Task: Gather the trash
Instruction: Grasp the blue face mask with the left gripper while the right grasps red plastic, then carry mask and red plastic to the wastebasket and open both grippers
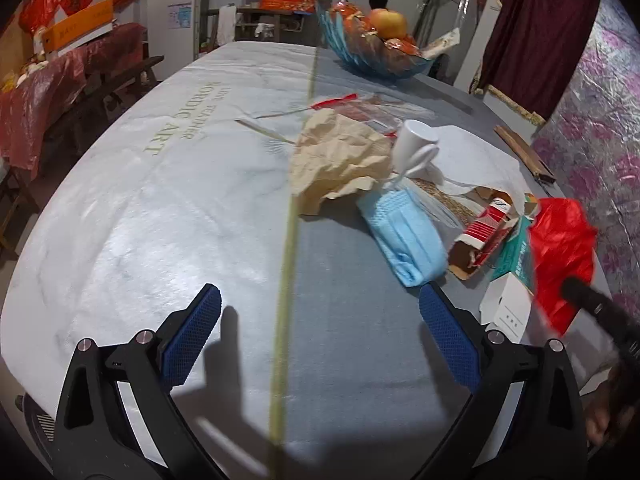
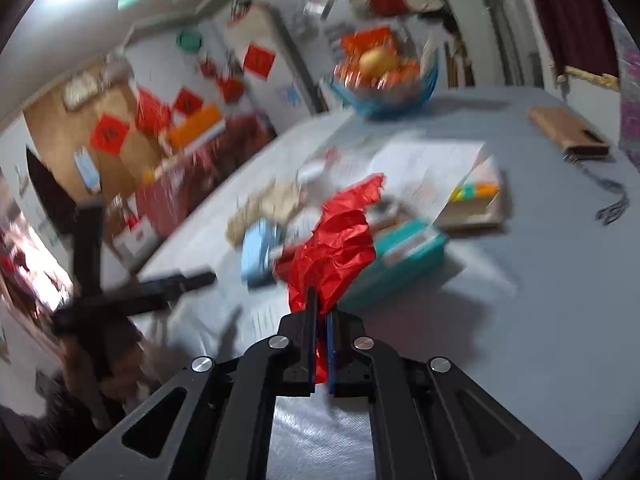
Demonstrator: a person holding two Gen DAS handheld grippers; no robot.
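Much trash litters the grey tablecloth [image 1: 340, 360] near a fruit bowl [image 1: 376, 60].

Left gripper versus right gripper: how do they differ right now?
The left gripper is open with nothing between its blue pads; the right gripper is shut on the red plastic bag. The left gripper hovers over bare tablecloth short of the blue face mask; the right gripper holds the bag up above the teal box. Both point toward the same trash pile.

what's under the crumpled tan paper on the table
The crumpled tan paper overlaps a clear red-edged wrapper behind it; anything else beneath is covered.
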